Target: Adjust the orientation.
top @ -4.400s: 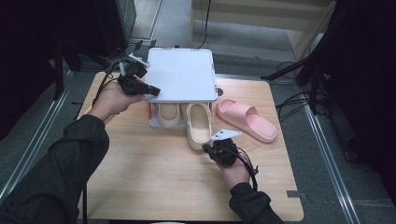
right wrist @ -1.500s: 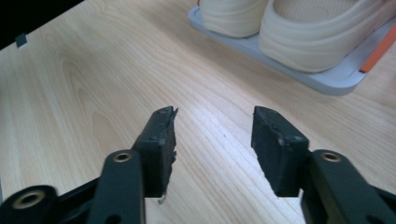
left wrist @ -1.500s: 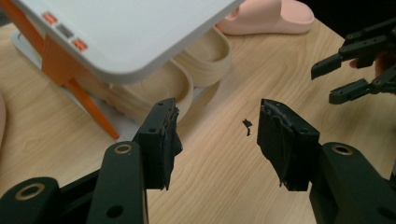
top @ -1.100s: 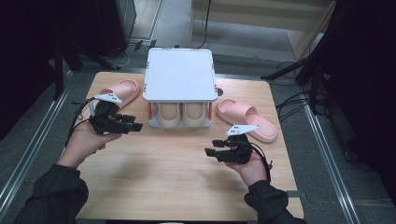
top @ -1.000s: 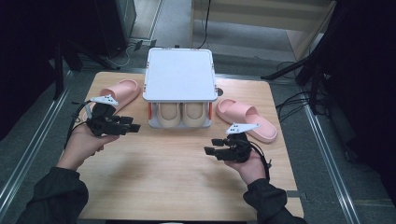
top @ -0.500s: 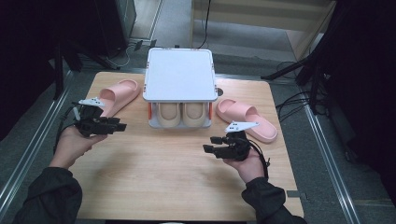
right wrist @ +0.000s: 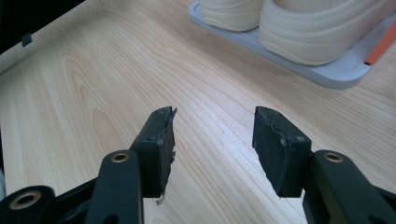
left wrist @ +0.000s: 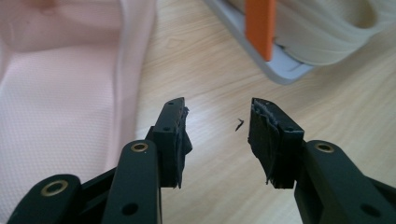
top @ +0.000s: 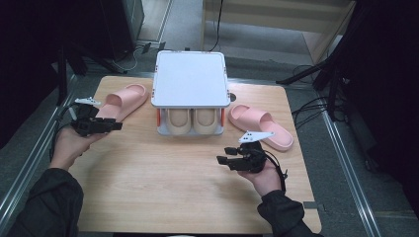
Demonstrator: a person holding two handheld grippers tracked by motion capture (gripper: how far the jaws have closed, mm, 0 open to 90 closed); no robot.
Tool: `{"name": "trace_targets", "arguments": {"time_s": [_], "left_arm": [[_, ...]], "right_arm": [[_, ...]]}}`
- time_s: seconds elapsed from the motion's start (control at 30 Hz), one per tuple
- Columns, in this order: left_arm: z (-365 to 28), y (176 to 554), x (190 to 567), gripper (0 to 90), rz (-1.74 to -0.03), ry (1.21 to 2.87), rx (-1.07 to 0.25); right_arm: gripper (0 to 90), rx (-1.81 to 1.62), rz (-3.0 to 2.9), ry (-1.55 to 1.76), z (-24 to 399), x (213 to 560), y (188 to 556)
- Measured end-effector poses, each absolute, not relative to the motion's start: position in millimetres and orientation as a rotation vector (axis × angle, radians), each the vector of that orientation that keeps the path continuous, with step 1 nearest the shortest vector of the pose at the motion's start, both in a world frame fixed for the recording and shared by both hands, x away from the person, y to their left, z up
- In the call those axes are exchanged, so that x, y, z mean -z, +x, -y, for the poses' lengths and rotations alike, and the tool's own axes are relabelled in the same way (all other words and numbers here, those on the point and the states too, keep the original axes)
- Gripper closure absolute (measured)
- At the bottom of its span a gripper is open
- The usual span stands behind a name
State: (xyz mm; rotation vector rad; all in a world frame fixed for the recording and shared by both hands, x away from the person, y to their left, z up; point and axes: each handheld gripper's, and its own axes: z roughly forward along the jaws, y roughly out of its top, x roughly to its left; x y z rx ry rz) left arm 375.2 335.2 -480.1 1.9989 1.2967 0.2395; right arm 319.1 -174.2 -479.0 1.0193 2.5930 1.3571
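The right gripper (top: 228, 159) hovers low over the bare table (top: 163, 187), its jaws apart with nothing between. The left gripper (top: 114, 125) is beside the heel of the left pink slipper (top: 122, 100); its jaws have just been closing, still apart and empty. Farther, the rack (top: 190, 84) holds two beige slippers (top: 191, 119); the other pink slipper (top: 264, 126) lies at its right.

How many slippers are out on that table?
4: a pink slipper left of the rack, another pink slipper right of it, and two beige slippers side by side on its lower shelf.
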Motion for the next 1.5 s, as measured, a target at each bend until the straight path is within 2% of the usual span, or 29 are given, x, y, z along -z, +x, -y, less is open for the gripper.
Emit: {"name": "trace_targets", "arguments": {"time_s": [0.57, 0.93, 1.13, 1.3, 1.5], "left_arm": [[-340, 424, 494, 57.9, -1.334, 2.001, -0.265], [-340, 437, 506, 63.6, -1.328, 1.958, -0.341], [-341, 441, 496, 62.6, -1.344, 1.952, -0.372], [-333, 450, 507, 62.7, -1.361, 1.994, -0.381], [-332, 453, 510, 73.2, -1.388, 1.988, -0.428]], "right_arm": [[48.7, -1.328, -2.551, 1.094, 194, 482, 306], [48.7, -1.314, -2.521, 1.138, 205, 482, 299], [48.6, -1.311, -2.518, 1.149, 207, 482, 298], [48.6, -1.303, -2.523, 1.151, 206, 484, 299], [48.6, -1.304, -2.525, 1.147, 205, 485, 299]]}}
